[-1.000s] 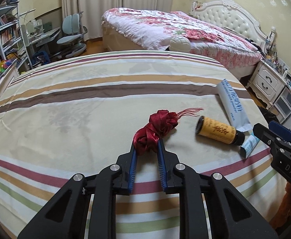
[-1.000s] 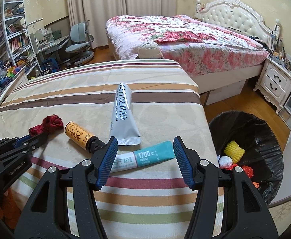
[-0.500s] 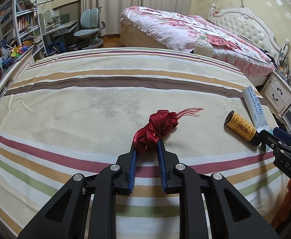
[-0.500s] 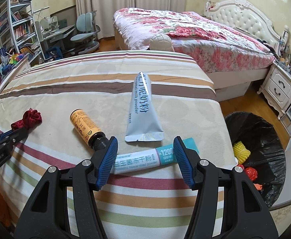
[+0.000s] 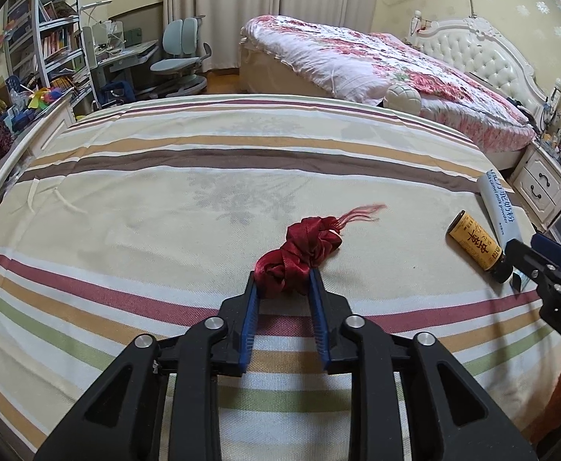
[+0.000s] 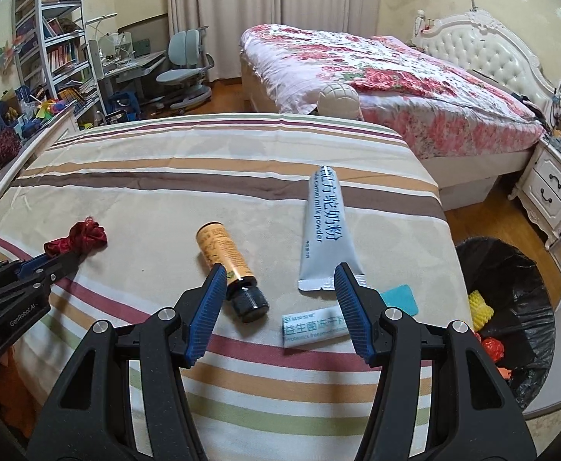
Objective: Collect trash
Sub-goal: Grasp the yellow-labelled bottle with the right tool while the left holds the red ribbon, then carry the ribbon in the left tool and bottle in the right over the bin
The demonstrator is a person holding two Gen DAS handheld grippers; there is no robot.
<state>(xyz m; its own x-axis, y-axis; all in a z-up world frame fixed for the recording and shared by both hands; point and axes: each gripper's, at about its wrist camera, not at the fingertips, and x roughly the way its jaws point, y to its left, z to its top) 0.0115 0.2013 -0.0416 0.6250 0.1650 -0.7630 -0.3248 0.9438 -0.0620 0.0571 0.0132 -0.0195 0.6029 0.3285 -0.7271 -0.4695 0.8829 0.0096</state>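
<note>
Both grippers are black plastic with ribbed blue pads (image 6: 203, 319). Silver screws (image 5: 213, 323) dot the arms. White lettering marks the left gripper (image 6: 63, 263).

Both views are evenly lit by soft, diffuse indoor light with faint shadows and no glare, sharp at centre, with strong fisheye curvature and dark vignetted corners at the edges.

On the striped bedsheet (image 6: 134, 176), crumpled red ribbon (image 6: 82, 236) lies left of amber glass bottle (image 6: 224, 253); silver powder sachet (image 6: 324, 230) right (black-lined bin (image 6: 518, 269) beyond the edge).
</note>
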